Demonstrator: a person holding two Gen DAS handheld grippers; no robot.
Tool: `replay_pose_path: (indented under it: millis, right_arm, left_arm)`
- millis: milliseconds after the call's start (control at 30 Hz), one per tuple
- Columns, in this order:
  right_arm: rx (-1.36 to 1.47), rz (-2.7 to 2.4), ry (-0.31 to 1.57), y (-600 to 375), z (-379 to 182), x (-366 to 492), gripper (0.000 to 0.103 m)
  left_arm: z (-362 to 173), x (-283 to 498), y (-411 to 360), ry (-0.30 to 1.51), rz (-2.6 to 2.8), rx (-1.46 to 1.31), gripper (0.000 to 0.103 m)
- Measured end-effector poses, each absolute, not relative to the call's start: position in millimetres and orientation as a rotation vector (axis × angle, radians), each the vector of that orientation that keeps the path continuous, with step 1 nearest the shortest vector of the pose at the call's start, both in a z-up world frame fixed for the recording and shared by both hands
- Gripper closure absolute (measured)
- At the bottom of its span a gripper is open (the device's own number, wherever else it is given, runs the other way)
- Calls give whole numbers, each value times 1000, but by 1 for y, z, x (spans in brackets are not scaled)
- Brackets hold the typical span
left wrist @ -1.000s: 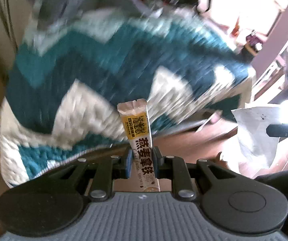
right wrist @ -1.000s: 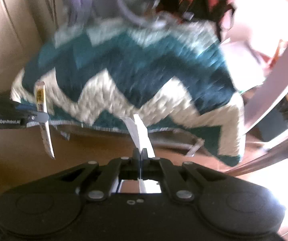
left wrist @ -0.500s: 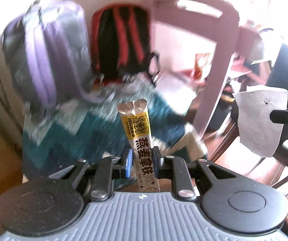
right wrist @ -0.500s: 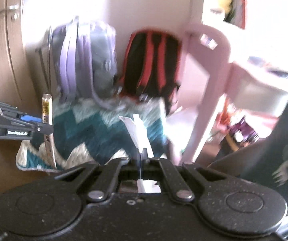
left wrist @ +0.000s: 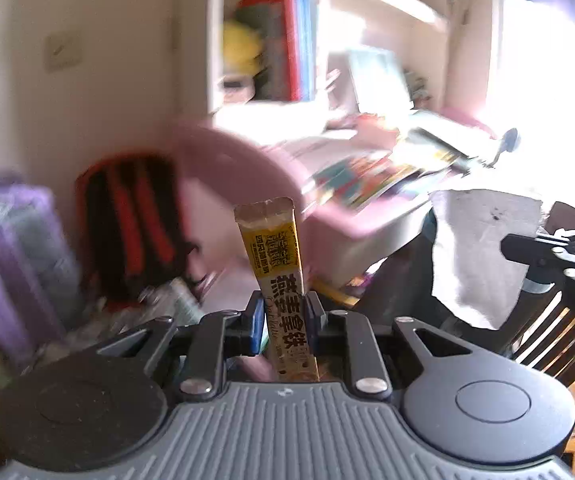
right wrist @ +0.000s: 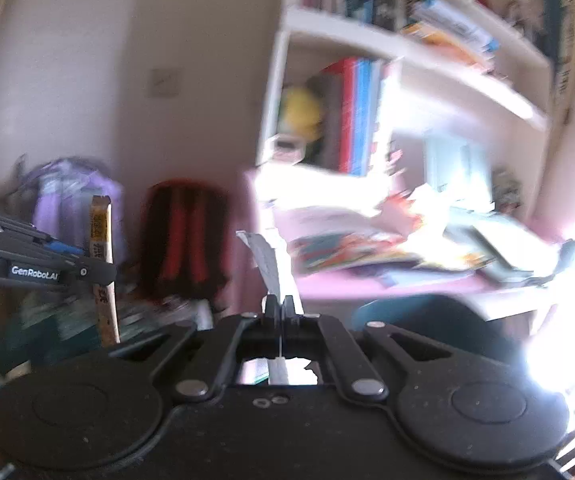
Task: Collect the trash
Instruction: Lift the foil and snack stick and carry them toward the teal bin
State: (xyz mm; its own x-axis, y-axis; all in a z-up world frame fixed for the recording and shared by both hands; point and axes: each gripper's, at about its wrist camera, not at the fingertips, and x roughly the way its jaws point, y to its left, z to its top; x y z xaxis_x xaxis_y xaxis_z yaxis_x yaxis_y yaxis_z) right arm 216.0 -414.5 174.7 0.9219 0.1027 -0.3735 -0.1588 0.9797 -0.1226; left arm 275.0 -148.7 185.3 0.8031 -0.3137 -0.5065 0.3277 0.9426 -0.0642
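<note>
My left gripper (left wrist: 285, 312) is shut on a long yellow and white drink-mix sachet (left wrist: 275, 256) that stands upright between its blue pads. In the right wrist view the same sachet (right wrist: 101, 236) and left gripper (right wrist: 87, 270) show at the left. My right gripper (right wrist: 278, 304) is shut on a thin white scrap of paper (right wrist: 265, 258), seen edge-on there. The left wrist view shows that paper (left wrist: 483, 256) flat, hanging from the right gripper (left wrist: 507, 246) at the right edge. Both grippers are held up in the air, side by side.
A pink desk (left wrist: 339, 216) piled with books and papers lies ahead, a white bookshelf (right wrist: 367, 80) above it. A red-and-black backpack (left wrist: 127, 216) and a purple bag (left wrist: 11, 256) lean on the wall at the left. A wooden chair back (left wrist: 559, 340) is at lower right.
Both grippers have risen and tilted up, each keeping its piece of trash. The teal zigzag blanket has dropped out of view, and the desk and bookshelf have come in.
</note>
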Motion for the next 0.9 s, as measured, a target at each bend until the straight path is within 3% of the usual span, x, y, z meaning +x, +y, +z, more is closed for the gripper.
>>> replay_pose_path:
  millis: [400,633,900]
  right_arm:
    - [-70,-84,364,-524,197,236,103]
    - [-47,-99,455,-556,162,249,103]
    - [-49,-87,565,-560,126,264,103]
  left_arm:
    - [261,310,-309,428,-540,64,83]
    - [225,338,-382,505,-577,115,83]
    - [169,364,-416,648,-580,163,83]
